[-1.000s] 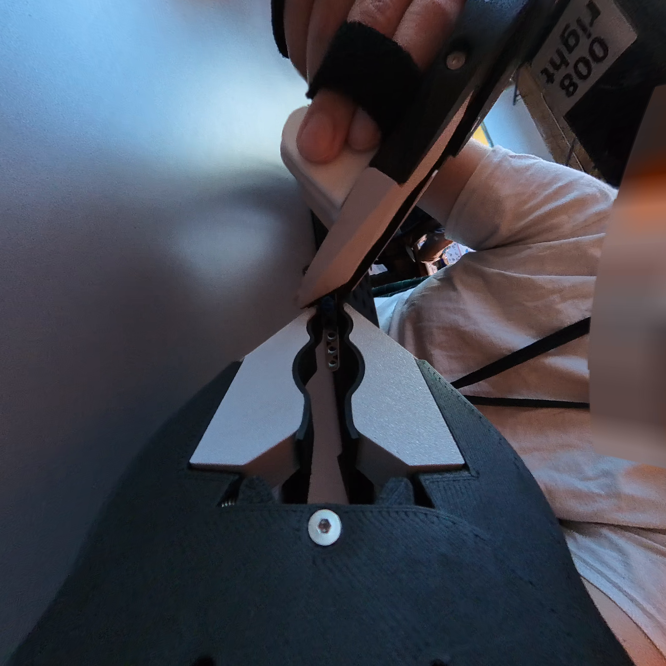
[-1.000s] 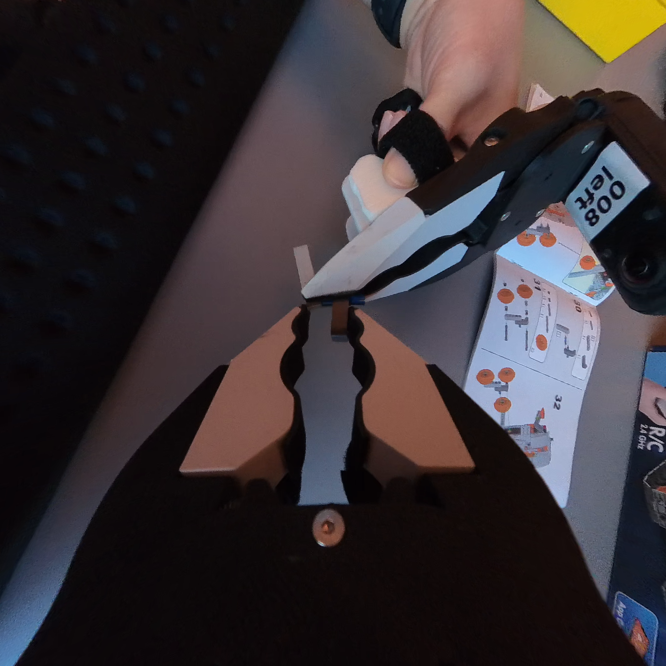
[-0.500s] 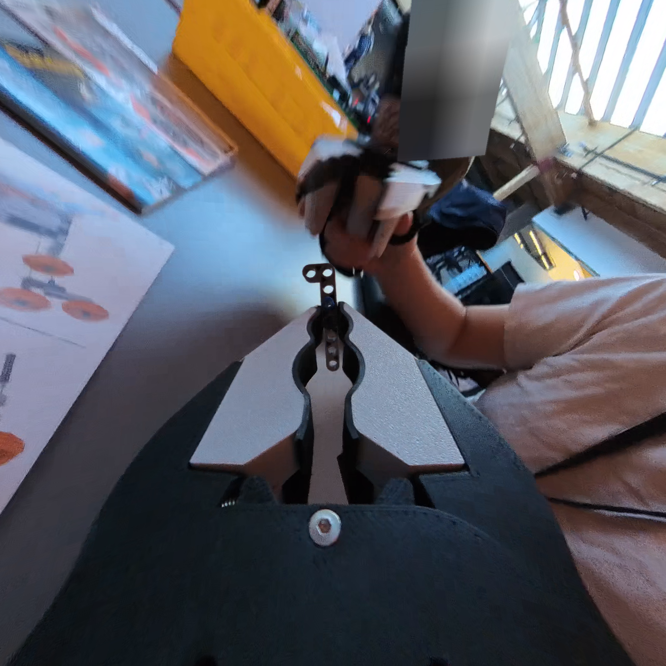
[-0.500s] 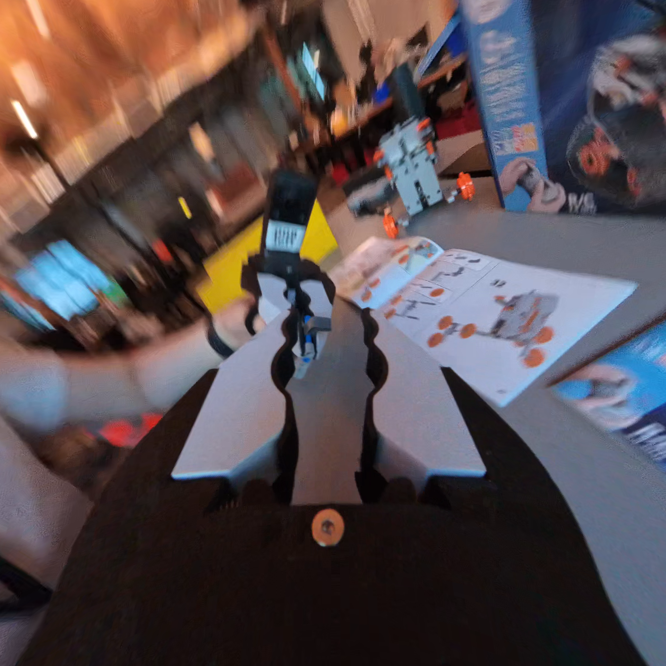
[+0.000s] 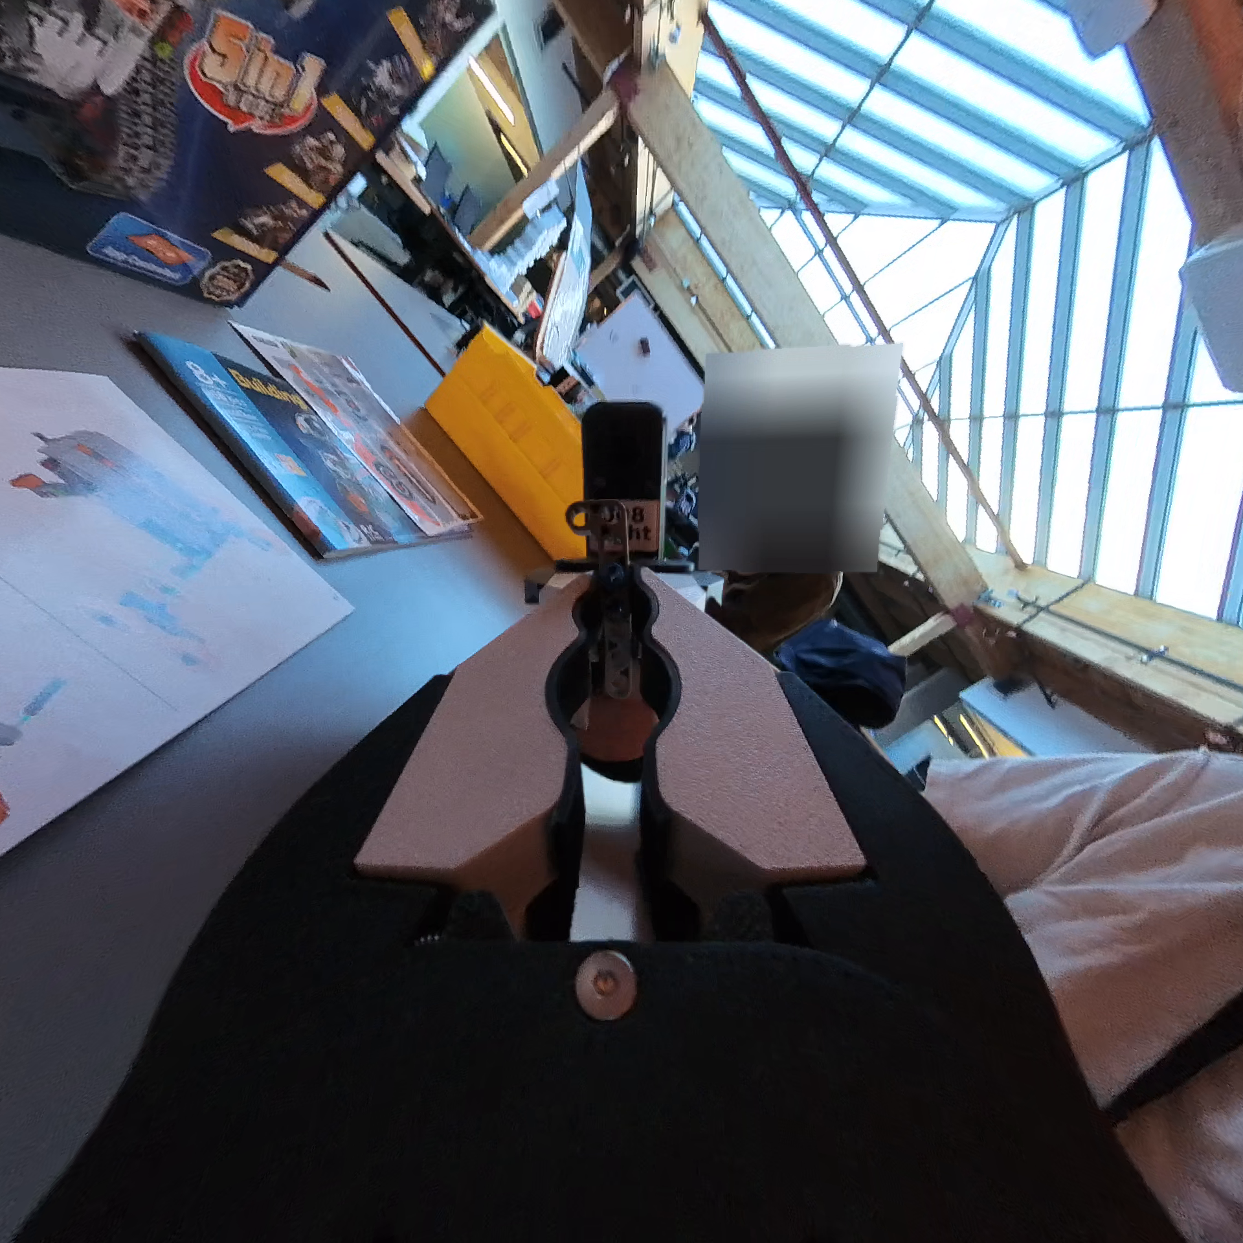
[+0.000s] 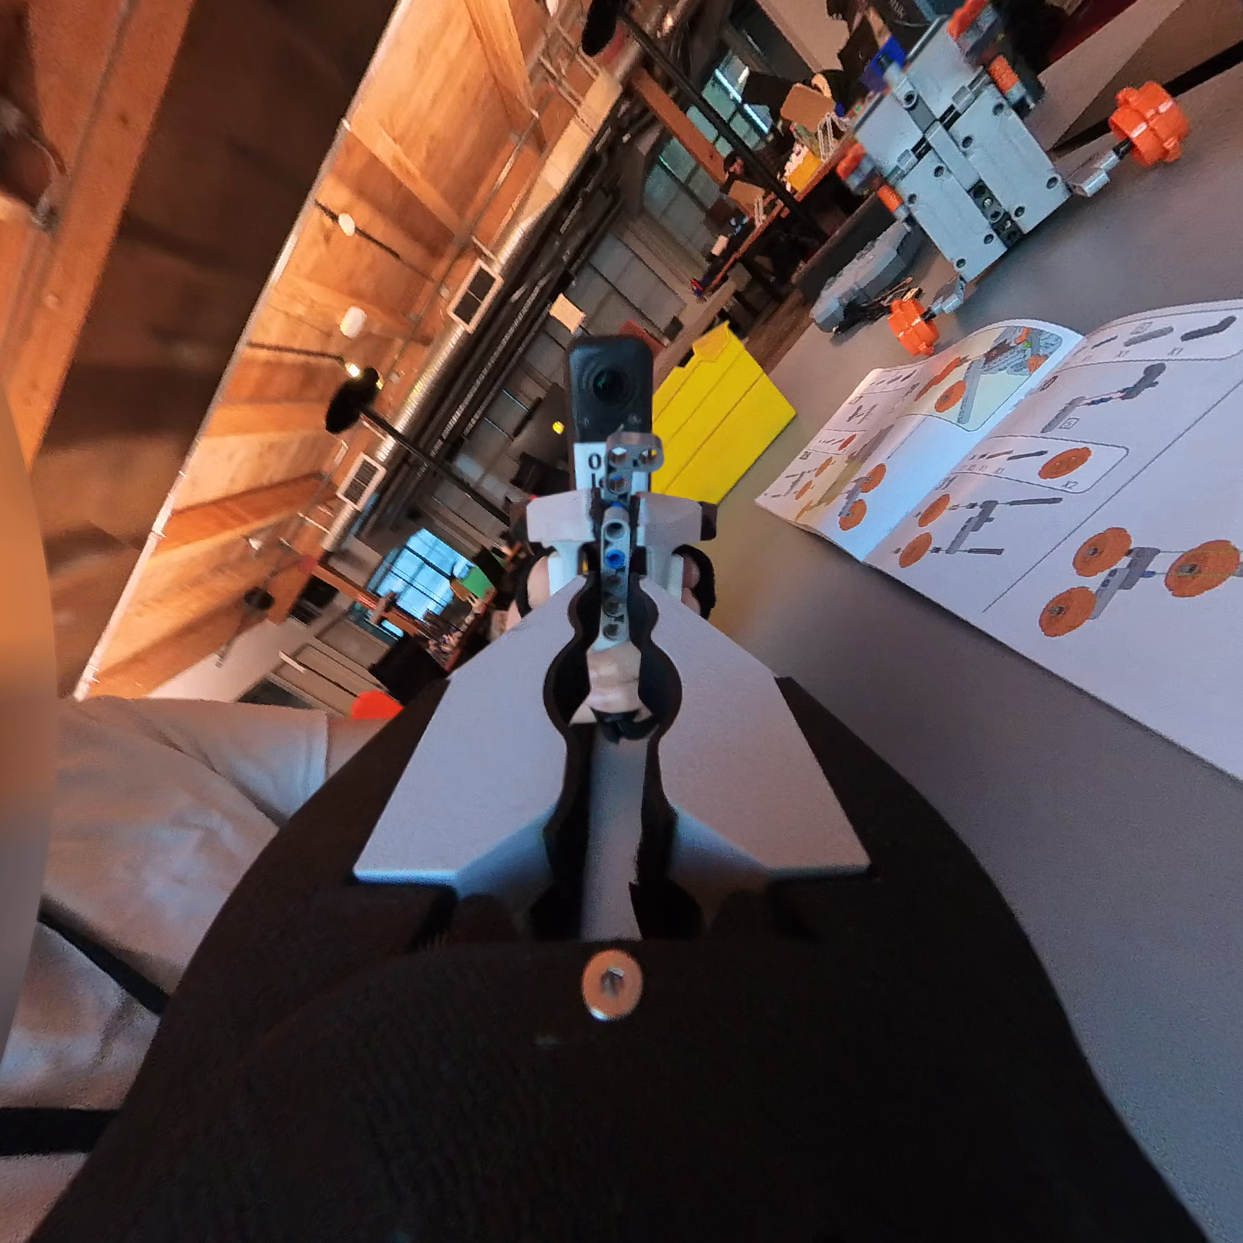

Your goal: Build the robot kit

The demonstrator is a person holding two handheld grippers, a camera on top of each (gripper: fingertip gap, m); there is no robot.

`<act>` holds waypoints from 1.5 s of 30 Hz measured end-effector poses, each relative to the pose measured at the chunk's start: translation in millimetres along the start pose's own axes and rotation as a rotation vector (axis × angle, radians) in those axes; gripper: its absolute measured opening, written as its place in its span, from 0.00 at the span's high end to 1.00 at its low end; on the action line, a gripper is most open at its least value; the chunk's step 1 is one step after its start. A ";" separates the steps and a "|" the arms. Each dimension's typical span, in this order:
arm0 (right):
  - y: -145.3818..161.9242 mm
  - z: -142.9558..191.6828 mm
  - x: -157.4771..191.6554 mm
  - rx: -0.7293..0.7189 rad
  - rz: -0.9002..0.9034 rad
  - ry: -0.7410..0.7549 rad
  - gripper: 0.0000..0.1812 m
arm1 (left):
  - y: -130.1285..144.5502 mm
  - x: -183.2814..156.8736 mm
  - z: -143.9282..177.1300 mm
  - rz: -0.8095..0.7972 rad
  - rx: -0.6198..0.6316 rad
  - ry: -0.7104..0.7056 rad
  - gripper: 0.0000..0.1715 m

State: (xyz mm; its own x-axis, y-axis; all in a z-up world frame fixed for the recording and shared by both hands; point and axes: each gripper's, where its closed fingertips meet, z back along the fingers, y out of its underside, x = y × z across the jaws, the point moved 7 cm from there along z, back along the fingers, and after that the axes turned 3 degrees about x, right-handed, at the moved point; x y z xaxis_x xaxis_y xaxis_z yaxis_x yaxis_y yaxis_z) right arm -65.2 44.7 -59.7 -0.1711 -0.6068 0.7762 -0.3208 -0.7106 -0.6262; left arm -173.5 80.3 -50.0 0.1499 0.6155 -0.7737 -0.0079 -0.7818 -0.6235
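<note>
My left gripper [image 5: 613, 580] is shut on a dark grey L-shaped perforated beam [image 5: 609, 524], whose short end sticks out past the fingertips. My right gripper [image 6: 612, 595] faces it tip to tip and is shut on a light grey perforated beam [image 6: 613, 538] carrying a blue pin [image 6: 611, 557]. In the right wrist view, the left gripper [image 6: 615, 521] is straight ahead. The dark beam [image 6: 632, 454] rises above its white fingers [image 6: 558, 524], in line with the light grey beam. In the left wrist view the right gripper's black camera body [image 5: 622, 450] stands just behind the dark beam.
Both grippers are held above a grey table [image 6: 874, 706]. An open instruction booklet [image 6: 1042, 511] lies on it, with a grey brick model with orange wheels [image 6: 962, 155] behind it. A yellow bin [image 6: 720, 403] and toy boxes [image 5: 168, 121] are farther off. The person's sleeve [image 5: 1089, 874] is at the right. Both grippers' tips are close together, under 4 cm apart.
Both grippers rose from the table and swung level, facing each other. My right gripper opened wide, then closed on the light grey beam. My left gripper kept hold of the dark beam.
</note>
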 end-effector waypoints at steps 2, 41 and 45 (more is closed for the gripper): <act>-0.2 2.2 -4.3 -0.035 -0.049 -0.019 0.97 | -1.0 2.3 1.3 0.019 -0.059 -0.011 0.98; -63.7 -35.7 -5.1 0.422 0.183 0.111 0.80 | -12.1 -5.1 41.1 -0.206 -0.120 -0.247 0.98; -66.9 -59.2 -8.0 0.435 0.137 -0.022 0.80 | -11.3 -7.8 38.8 -0.275 -0.102 -0.238 0.98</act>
State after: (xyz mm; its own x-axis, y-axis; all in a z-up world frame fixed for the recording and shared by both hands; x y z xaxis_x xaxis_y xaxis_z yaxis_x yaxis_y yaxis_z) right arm -97.5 118.2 -19.7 -0.1637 -0.7094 0.6855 0.1256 -0.7042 -0.6988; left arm -213.0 88.3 -41.2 -0.1013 0.8004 -0.5908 0.1006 -0.5826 -0.8065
